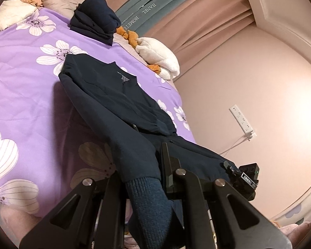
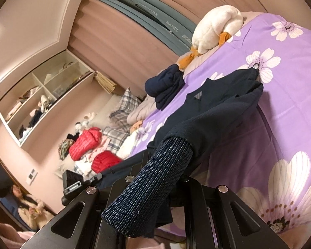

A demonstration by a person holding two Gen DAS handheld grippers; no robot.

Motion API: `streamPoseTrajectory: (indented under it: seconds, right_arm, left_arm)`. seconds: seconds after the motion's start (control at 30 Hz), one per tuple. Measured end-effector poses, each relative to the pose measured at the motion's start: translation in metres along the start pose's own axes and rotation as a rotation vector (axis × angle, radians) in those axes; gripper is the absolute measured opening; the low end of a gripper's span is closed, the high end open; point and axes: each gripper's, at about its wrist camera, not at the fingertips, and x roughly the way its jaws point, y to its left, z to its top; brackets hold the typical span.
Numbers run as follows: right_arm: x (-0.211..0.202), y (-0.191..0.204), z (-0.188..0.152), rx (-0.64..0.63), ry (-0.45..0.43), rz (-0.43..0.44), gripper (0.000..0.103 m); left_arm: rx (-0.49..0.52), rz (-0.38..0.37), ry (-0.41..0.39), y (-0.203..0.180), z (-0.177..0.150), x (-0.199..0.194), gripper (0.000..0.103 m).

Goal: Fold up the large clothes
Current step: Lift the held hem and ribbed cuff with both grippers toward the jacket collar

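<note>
Two tongs clamp the ribbed cuffs of a navy jacket [image 1: 114, 95]: left tongs [image 1: 144, 178], right tongs [image 2: 155, 178]. Its body lies collar-away on the bed's purple floral cover [image 1: 20, 72], beside a folded dark garment [image 1: 95, 18].

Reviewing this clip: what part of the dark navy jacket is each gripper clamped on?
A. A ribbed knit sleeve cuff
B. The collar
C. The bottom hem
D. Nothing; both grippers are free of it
A. The left gripper and right gripper are each shut on a ribbed knit cuff of the dark navy jacket, whose body lies on the purple floral bedspread.
</note>
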Motion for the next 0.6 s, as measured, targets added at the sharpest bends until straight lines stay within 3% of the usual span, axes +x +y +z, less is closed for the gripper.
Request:
streamPoseTrajectory:
  seconds: [0.6]
  right_arm:
    - [-0.012, 0.005, 0.002, -0.021, -0.012, 0.009, 0.013]
  left_arm:
    - [0.111, 0.064, -0.012, -0.030, -0.003, -0.003, 0.010]
